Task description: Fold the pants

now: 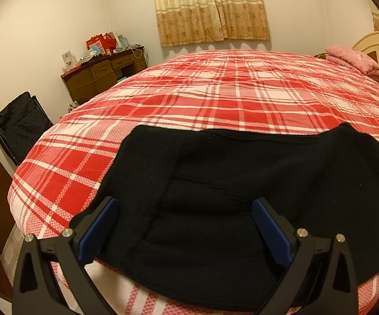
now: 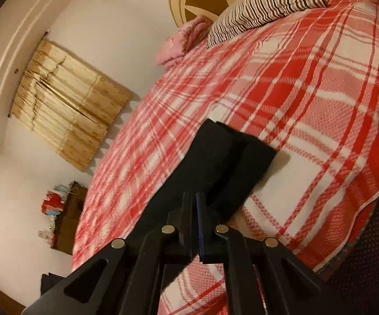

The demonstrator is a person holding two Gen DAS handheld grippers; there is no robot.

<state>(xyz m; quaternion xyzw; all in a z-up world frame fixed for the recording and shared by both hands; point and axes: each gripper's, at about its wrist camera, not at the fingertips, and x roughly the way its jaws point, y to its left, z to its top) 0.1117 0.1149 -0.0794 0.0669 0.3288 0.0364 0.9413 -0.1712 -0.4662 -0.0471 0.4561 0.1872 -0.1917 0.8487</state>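
Red-and-white plaid bedding (image 1: pixel 215 92) is spread over the bed, and the black pants (image 1: pixel 242 197) are laid flat on its near edge. Seen from the left wrist, the left claw (image 1: pixel 184 204) is held released, its blue pads either side of the fabric. The right claw (image 2: pixel 193 197) is clenched on a pant leg stretching toward 1 o'clock. A curtain (image 1: pixel 210 8) is seen at 12 o'clock.

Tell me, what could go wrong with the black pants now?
The right hand-held gripper pinches only a thin bit of the black pants, so they might slip free. The left hand-held gripper is open and holds nothing, so that side could bunch up. The pants lie near the edge of the bed and might slide off.
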